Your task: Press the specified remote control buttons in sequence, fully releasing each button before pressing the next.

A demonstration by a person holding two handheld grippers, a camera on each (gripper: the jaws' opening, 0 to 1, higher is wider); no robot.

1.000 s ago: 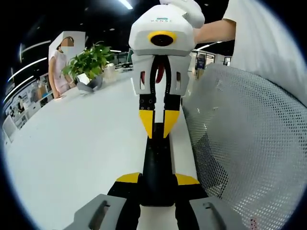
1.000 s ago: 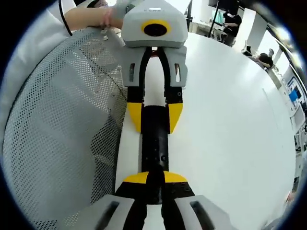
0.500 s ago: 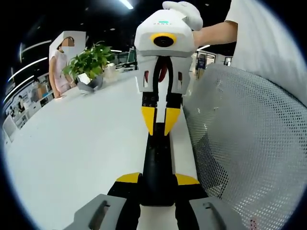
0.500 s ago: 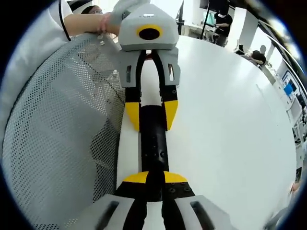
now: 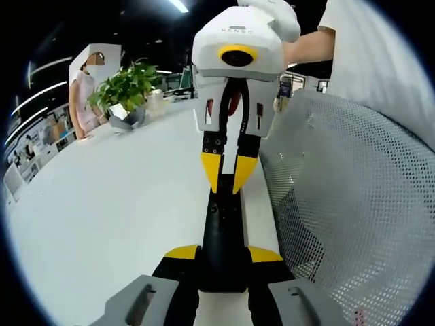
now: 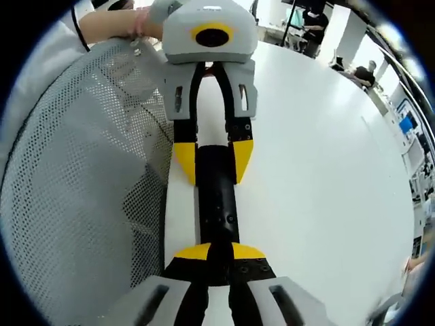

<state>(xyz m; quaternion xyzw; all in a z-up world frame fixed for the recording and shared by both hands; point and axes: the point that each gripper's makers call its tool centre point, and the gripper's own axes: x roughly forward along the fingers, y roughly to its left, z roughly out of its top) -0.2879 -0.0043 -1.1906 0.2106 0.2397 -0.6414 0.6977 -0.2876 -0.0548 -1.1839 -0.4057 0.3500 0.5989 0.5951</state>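
The left gripper (image 5: 223, 252) is clamping the near end of the remote (image 5: 223, 227), one yellow-tipped jaw on each long side. The hold is keeping the black body steady and its button face turned up while the other tool works on it. The remote is lying lengthwise along the edge of the white table (image 5: 115, 204), just beside the mesh chair back (image 5: 353, 204). It is resting on the tabletop rather than hanging in the air, so a downward push is likely being taken by the table as well as by the jaws.

The right gripper (image 6: 214, 252) is facing the left one from the opposite end of the remote. Its jaws are drawn together with nothing between them, the tips forming a narrow point. That suits the job: a single closed point can press one button without catching its neighbours. In the right gripper view that point is sitting over the remote's end nearest the camera, with small buttons showing further along the body. Whether the tips are touching a button or hovering just above cannot be told.

Judging by this, a press is either under way or about to start. The main risk is the point sliding onto an adjacent key, or the remote being nudged off the table edge towards the chair.

A plant (image 5: 126, 87) is standing well away at the table's far side.
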